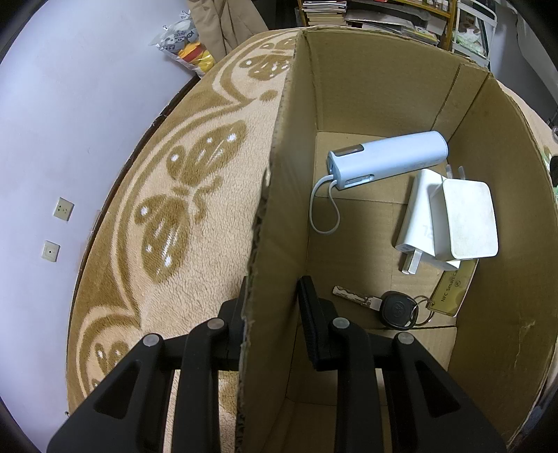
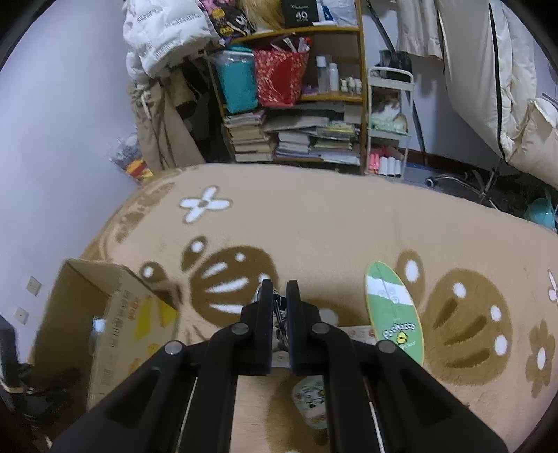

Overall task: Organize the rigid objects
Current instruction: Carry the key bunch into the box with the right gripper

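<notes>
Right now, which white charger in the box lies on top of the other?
The squarish charger. It rests across the slimmer charger, whose metal prongs stick out below.

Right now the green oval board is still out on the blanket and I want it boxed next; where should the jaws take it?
Grip the green oval board across its narrow width near the middle, coming from above. It lies flat on the blanket, thin and long, so only its two long edges offer opposing faces; its near end looks propped on a flat box.

yellow translucent card tag: "NFC Smart" | black box on top shelf: "40" | green oval board: "DAY"
</notes>
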A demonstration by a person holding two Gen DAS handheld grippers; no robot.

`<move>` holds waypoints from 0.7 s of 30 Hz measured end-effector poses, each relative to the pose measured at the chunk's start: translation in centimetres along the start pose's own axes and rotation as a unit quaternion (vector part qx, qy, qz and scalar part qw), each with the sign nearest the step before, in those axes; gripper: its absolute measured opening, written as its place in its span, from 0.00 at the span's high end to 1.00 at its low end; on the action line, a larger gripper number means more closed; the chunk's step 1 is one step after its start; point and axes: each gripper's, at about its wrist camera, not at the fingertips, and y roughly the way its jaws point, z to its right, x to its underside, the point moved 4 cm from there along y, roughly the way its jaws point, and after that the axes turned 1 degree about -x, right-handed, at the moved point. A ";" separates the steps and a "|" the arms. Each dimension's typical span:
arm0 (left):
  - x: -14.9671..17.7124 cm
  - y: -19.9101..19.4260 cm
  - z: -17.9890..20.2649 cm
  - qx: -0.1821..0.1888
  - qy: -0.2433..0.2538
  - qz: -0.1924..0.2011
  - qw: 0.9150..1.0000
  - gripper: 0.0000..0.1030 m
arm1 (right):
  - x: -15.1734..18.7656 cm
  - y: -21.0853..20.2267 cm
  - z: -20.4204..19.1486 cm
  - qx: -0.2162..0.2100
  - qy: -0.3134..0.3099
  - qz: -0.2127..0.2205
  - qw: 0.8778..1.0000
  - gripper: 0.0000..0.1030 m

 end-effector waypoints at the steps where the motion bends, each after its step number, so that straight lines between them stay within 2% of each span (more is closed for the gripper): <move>1: 0.0 0.0 0.0 0.000 0.000 0.000 1.000 0.76 | -0.3 -0.5 -0.5 -0.006 -0.004 0.007 1.000 0.92; 13: 0.0 0.0 0.0 0.001 -0.001 0.000 1.000 0.76 | -2.6 -6.2 -8.1 -0.083 -0.057 0.066 0.993 0.92; 21: 0.0 0.0 0.1 0.001 -0.001 -0.001 1.000 0.76 | -2.3 -8.0 -13.3 -0.124 -0.100 0.075 0.984 0.92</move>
